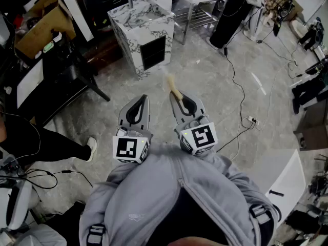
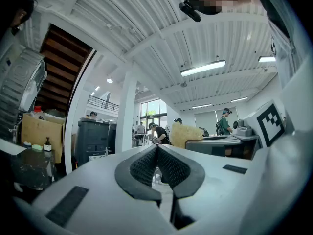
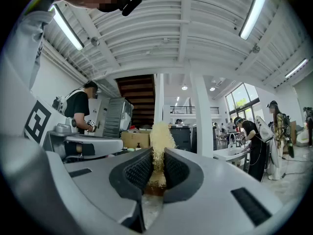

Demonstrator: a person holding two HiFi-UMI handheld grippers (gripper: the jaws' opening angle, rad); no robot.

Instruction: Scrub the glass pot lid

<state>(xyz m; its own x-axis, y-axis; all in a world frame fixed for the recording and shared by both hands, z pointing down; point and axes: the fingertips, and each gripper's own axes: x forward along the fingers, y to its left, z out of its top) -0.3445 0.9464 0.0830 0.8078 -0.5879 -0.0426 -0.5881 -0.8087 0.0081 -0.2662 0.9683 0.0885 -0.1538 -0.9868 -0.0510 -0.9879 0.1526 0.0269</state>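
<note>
Left gripper (image 1: 144,99) level, jaws together, right gripper (image 1: 176,97) level, jaws pinching scrubber (image 3: 160,136).

The floor (image 1: 205,81) is grey, mottled stone; black cables (image 1: 234,81) trail across it to a white power strip (image 1: 251,120); a marble-patterned cabinet (image 1: 141,24) with a tap on top stands near a metal-framed white desk (image 1: 197,1); a cardboard box (image 1: 41,24) shows at the left, near a black desk (image 1: 61,81); overhead, a white ribbed ceiling (image 2: 146,18) carries tube lights (image 2: 203,68); a white column (image 2: 126,121) rises beside a wooden staircase (image 2: 63,58); tall windows (image 2: 152,109) glow at the far end.
</note>
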